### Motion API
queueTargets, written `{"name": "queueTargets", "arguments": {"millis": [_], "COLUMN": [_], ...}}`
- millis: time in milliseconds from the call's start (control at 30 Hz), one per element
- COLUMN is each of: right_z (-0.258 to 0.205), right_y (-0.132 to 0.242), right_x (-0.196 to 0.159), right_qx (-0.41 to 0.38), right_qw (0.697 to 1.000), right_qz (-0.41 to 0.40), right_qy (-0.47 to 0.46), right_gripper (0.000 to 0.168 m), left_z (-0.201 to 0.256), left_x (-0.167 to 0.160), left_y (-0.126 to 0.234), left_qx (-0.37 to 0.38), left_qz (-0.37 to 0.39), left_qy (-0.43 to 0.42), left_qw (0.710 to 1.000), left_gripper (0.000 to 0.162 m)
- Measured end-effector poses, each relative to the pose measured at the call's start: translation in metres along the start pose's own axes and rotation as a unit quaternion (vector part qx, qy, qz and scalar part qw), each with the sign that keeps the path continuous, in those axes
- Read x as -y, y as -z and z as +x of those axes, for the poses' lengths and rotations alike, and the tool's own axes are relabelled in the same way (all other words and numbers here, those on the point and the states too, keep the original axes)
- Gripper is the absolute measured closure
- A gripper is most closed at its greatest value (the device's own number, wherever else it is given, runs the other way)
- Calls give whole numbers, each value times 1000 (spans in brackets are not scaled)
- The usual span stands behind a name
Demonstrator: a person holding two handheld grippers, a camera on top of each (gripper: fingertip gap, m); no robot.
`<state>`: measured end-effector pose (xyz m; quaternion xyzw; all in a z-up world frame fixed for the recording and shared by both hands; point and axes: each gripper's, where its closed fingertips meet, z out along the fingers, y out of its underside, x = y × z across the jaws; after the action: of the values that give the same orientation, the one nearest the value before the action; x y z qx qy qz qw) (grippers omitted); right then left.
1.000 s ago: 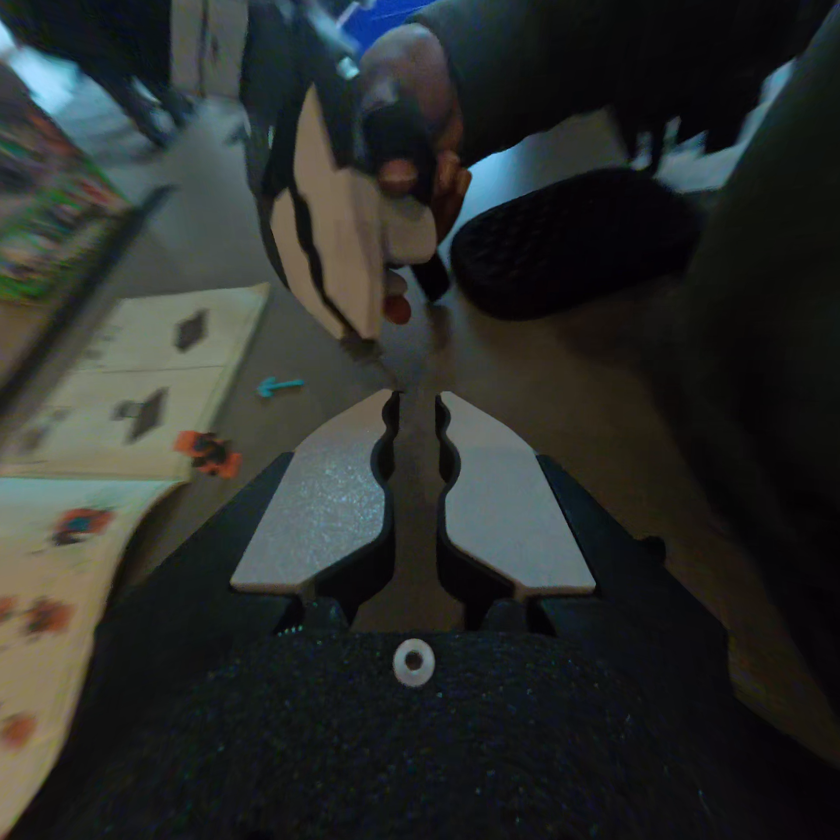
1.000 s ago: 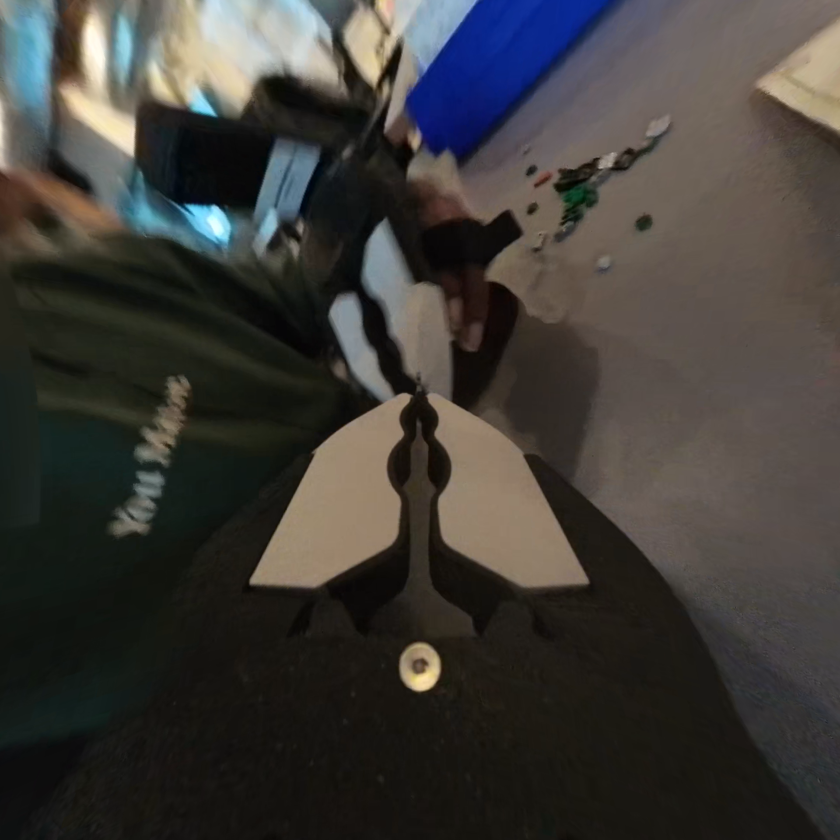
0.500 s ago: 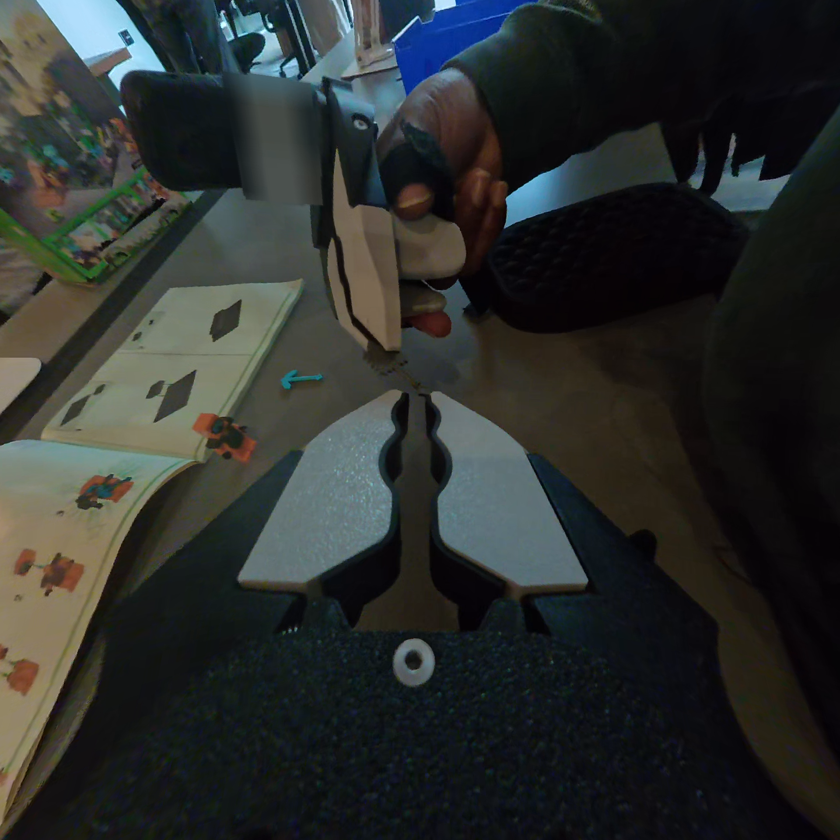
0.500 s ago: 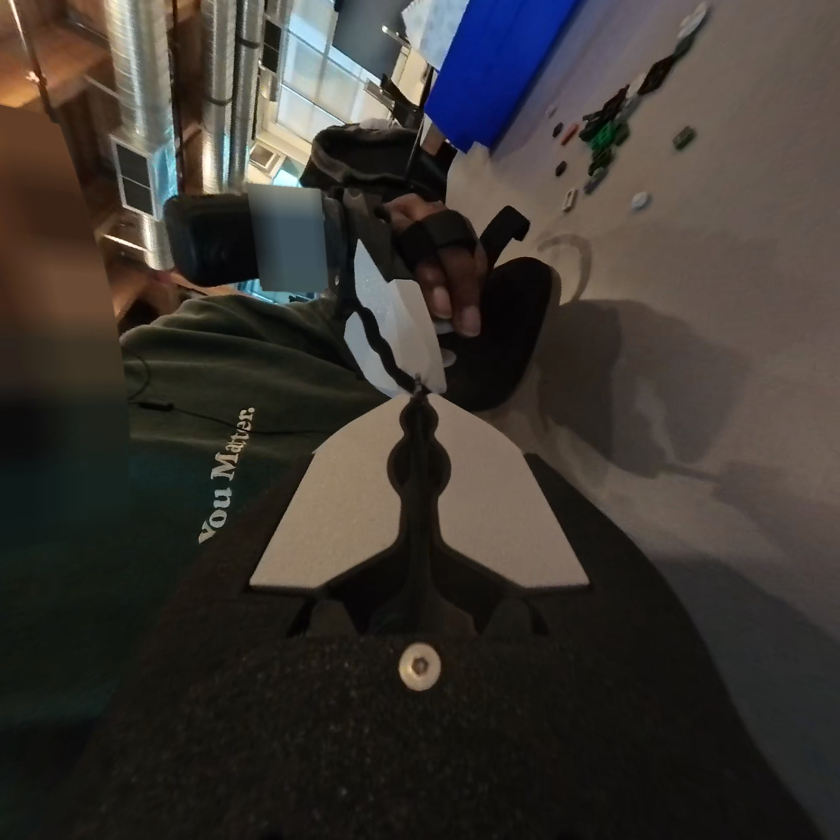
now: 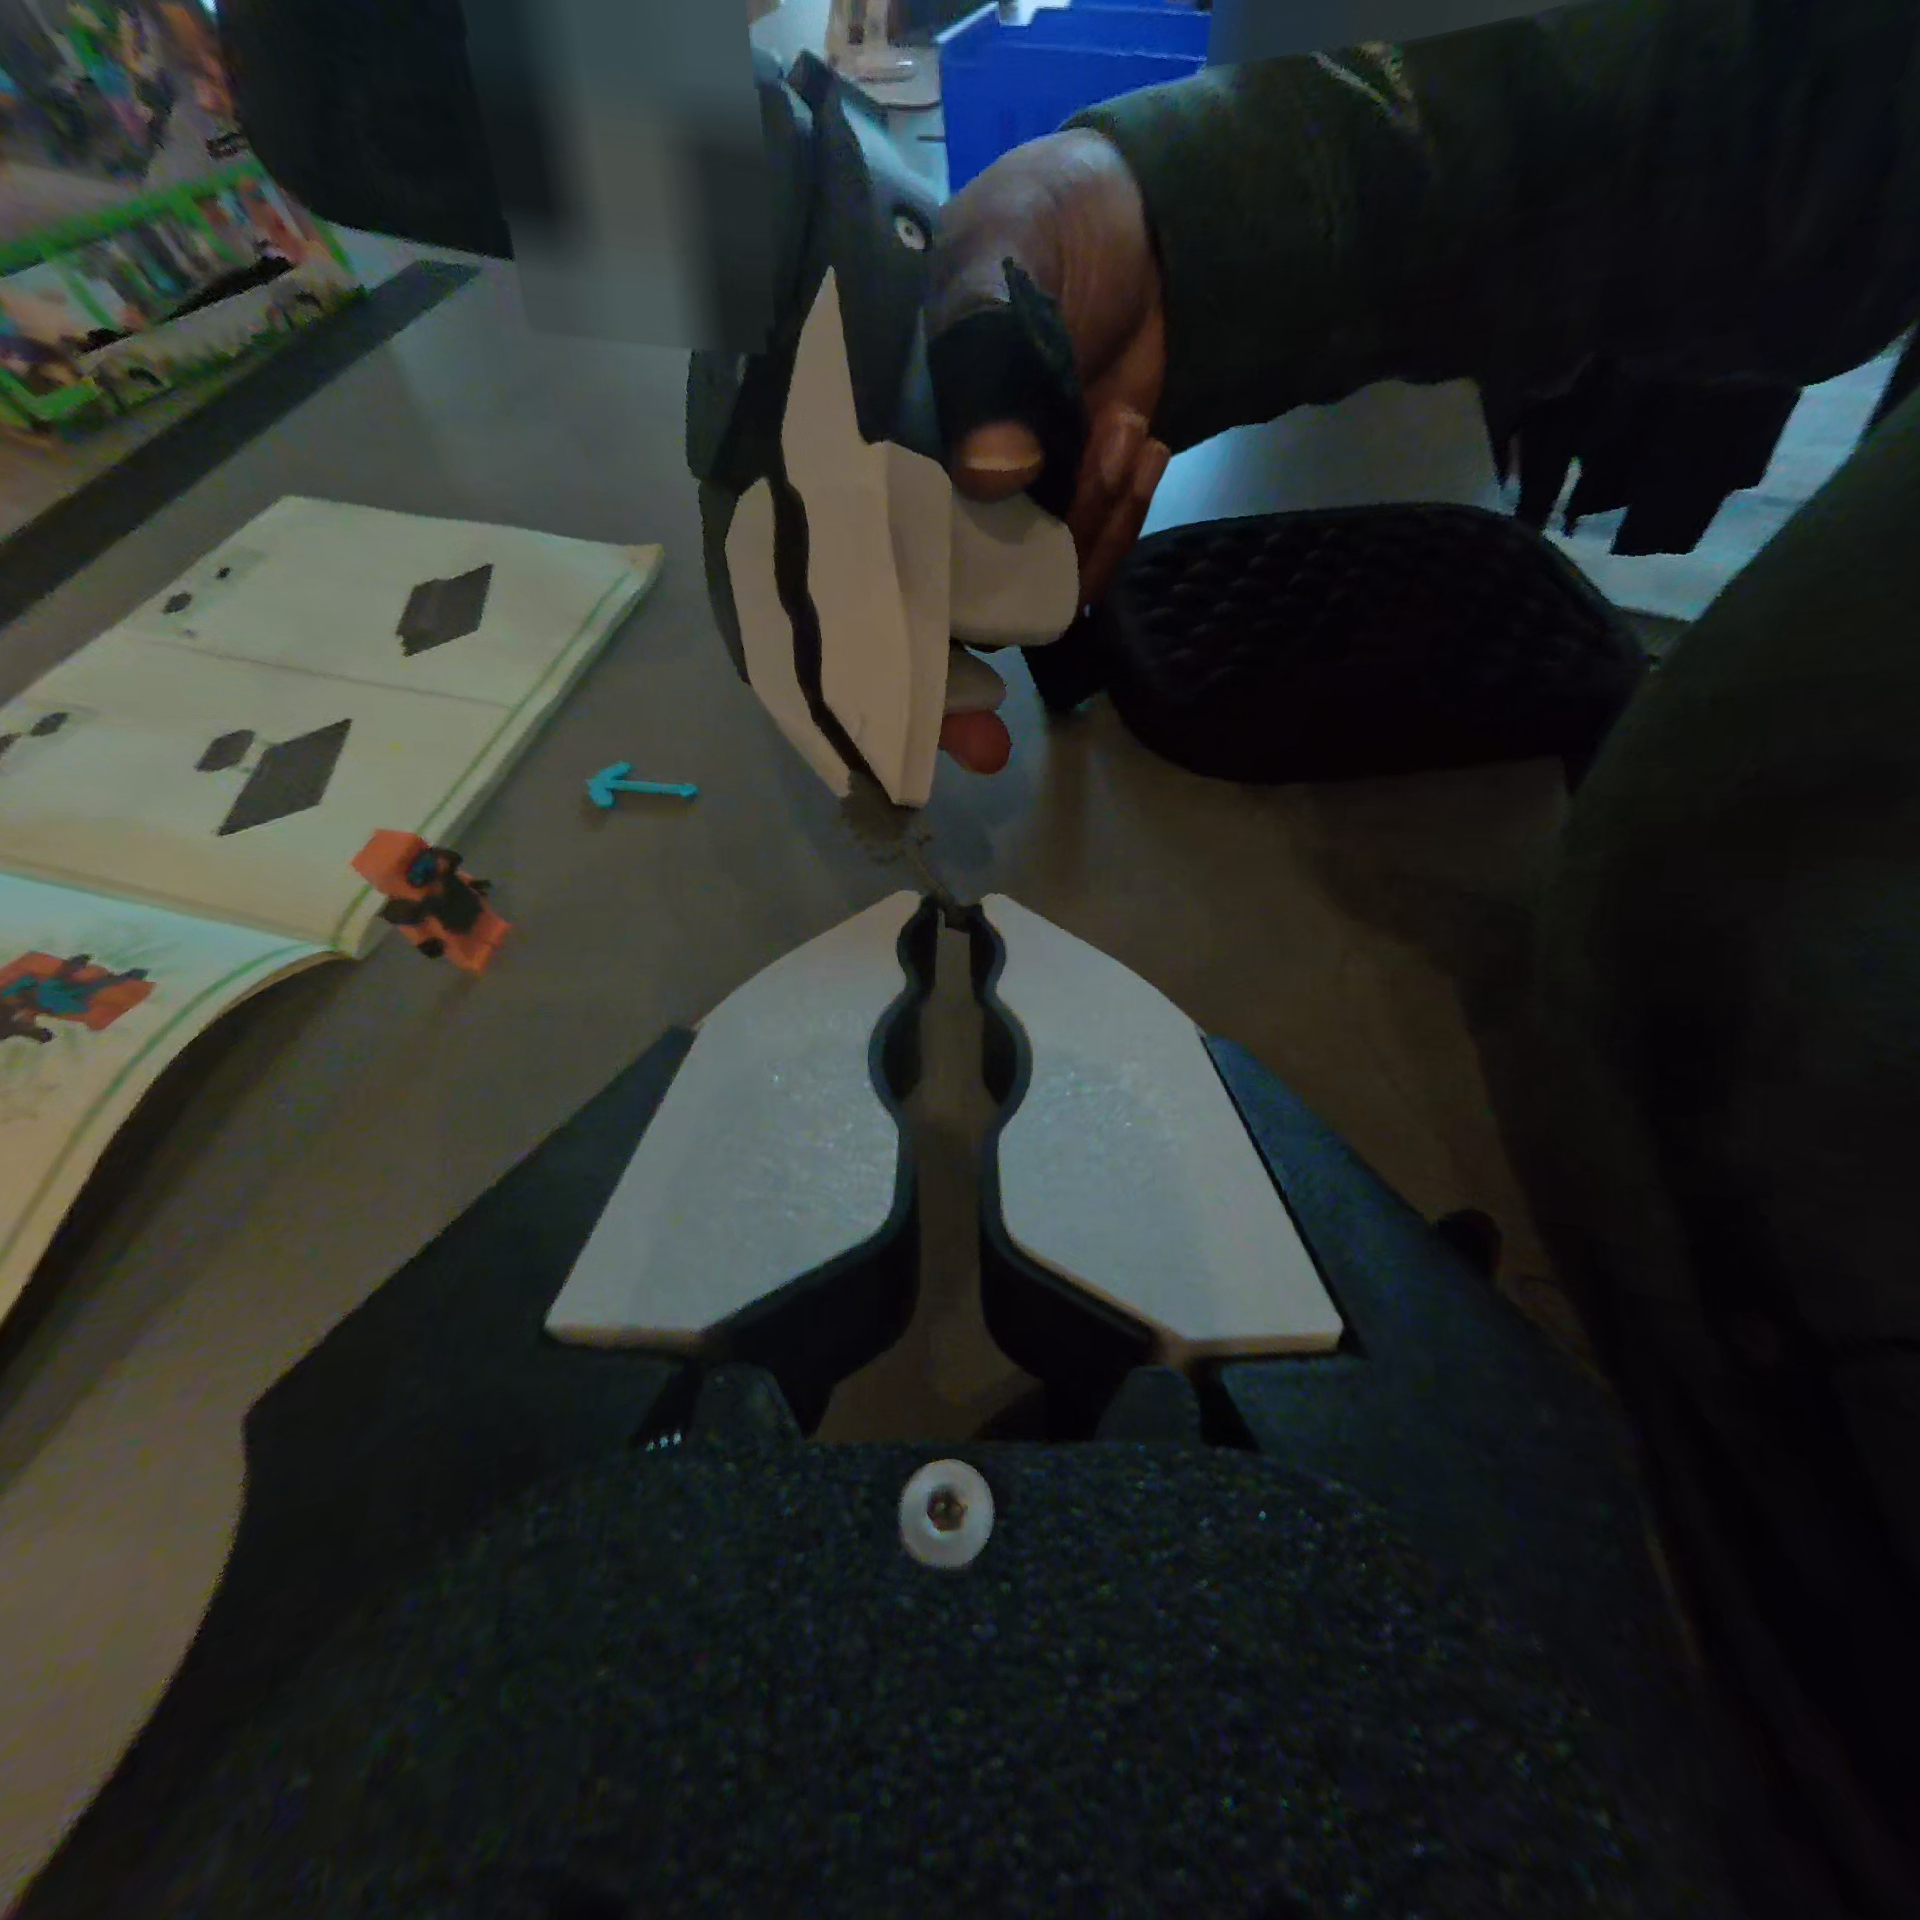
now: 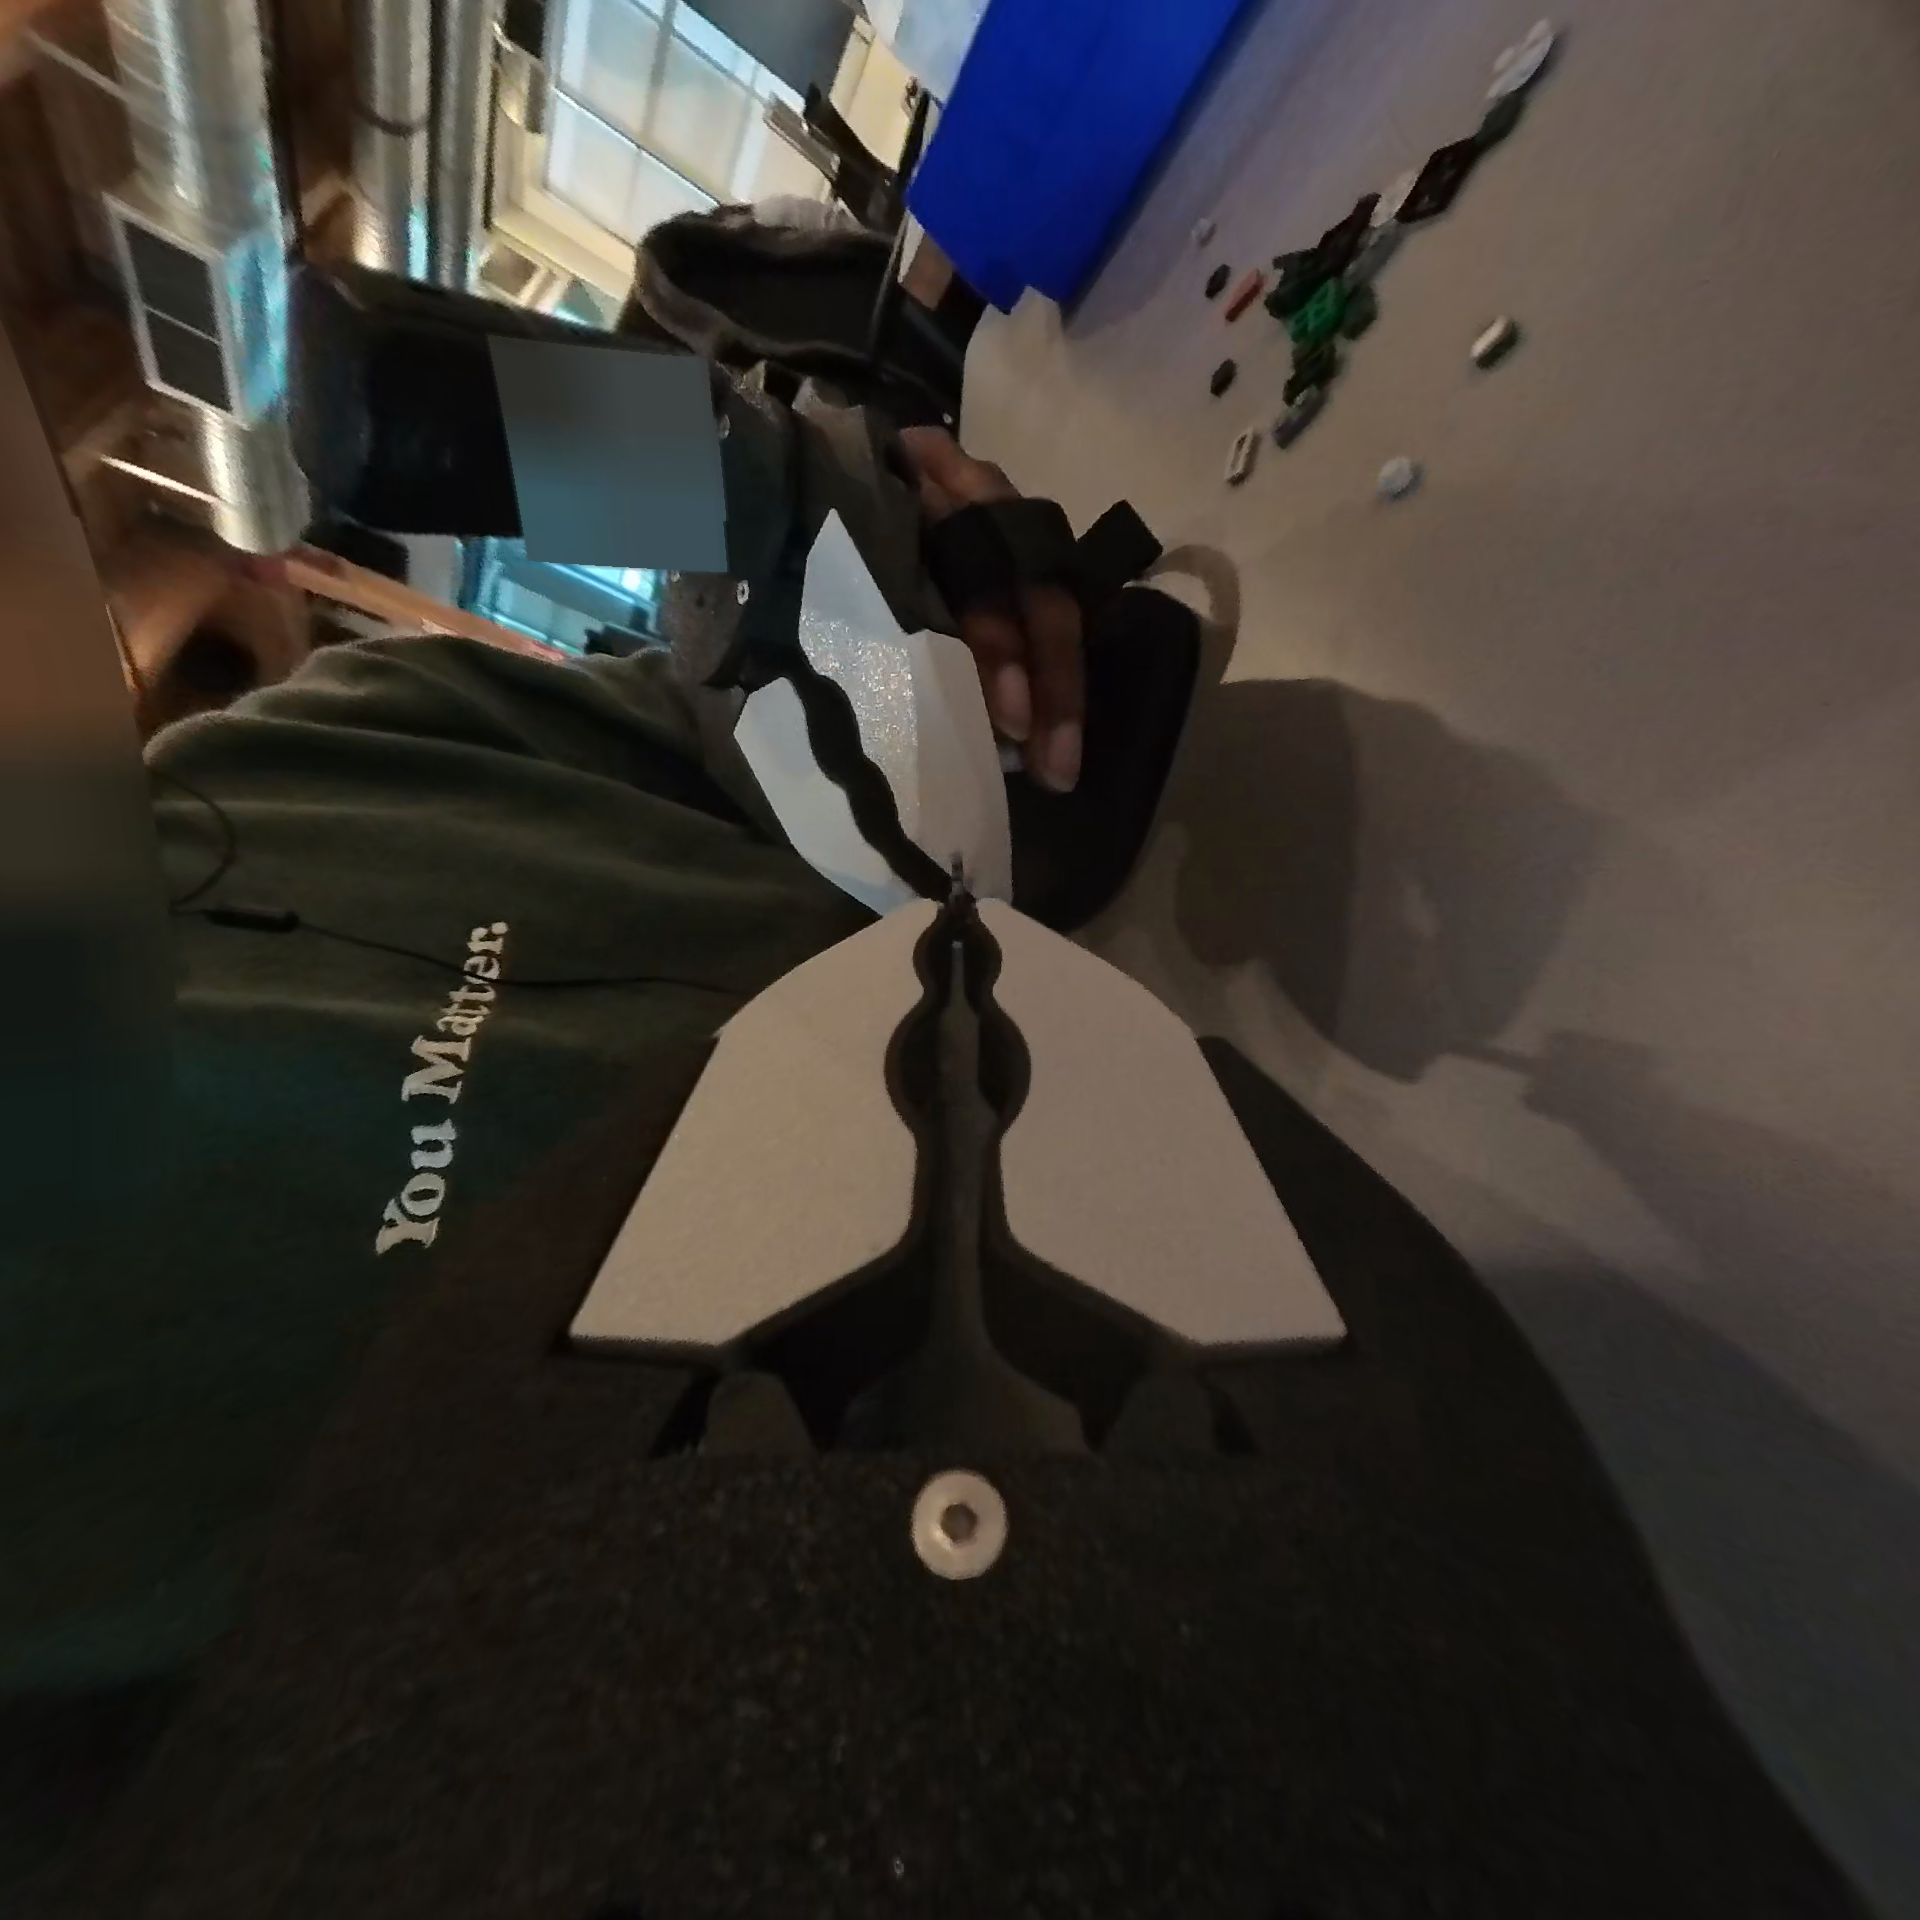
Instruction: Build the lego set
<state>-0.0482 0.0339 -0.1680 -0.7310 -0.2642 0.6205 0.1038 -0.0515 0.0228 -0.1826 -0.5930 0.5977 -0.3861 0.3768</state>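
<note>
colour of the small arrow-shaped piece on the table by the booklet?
Teal arrow-shaped piece; left wrist view shows it best.

Matt grey table [image 5: 582, 416], paper instruction booklet [image 5: 312, 665]; left claw [image 5: 951, 914] pads grainy white, housing rough black

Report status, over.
Right gripper shut on small dark piece. Left gripper at its tip, grip unclear. Orange figure, teal piece off aside.

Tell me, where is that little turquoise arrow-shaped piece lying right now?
In the left wrist view, the turquoise arrow-shaped piece lies flat on the grey table, left of centre, between the open instruction booklet and the right gripper.
</note>
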Motion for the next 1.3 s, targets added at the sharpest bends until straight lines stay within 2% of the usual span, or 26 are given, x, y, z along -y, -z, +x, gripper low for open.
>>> {"name": "queueTargets", "arguments": {"millis": [267, 400, 667, 867, 967, 1067, 1133, 1200, 1300], "right_z": [3, 2, 9, 17, 15, 17, 18, 20, 18], "right_y": [-1, 2, 18, 17, 12, 6, 4, 2, 0], "right_x": [16, 23, 36, 32, 30, 29, 29, 31, 29], "right_qx": [0, -6, -3, -7, -14, -59, -94, -127, -135], "right_qw": [1000, 998, 995, 996, 994, 981, 965, 944, 914], "right_qz": [16, 35, 85, 61, 29, -14, -43, -68, -121], "right_qy": [20, 47, 54, 60, 101, 182, 239, 295, 363], "right_gripper": [166, 153, 154, 153, 152, 152, 155, 165, 167], "left_z": [-15, -24, -34, -40, -40, -42, -42, -42, -39], "left_x": [2, 6, 3, 1, 0, -2, -3, -4, -4], "left_y": [7, 11, 7, 4, 1, -1, -1, -1, 1], "left_qx": [6, 12, 25, 33, 35, 43, 45, 43, 35], "left_qz": [17, 38, 34, 25, 15, 7, 3, 4, 8], "left_qy": [57, 86, 90, 83, 74, 64, 62, 66, 70], "left_qw": [998, 996, 995, 996, 997, 997, 997, 997, 997], "left_gripper": [158, 161, 161, 161, 161, 161, 161, 161, 161]}}
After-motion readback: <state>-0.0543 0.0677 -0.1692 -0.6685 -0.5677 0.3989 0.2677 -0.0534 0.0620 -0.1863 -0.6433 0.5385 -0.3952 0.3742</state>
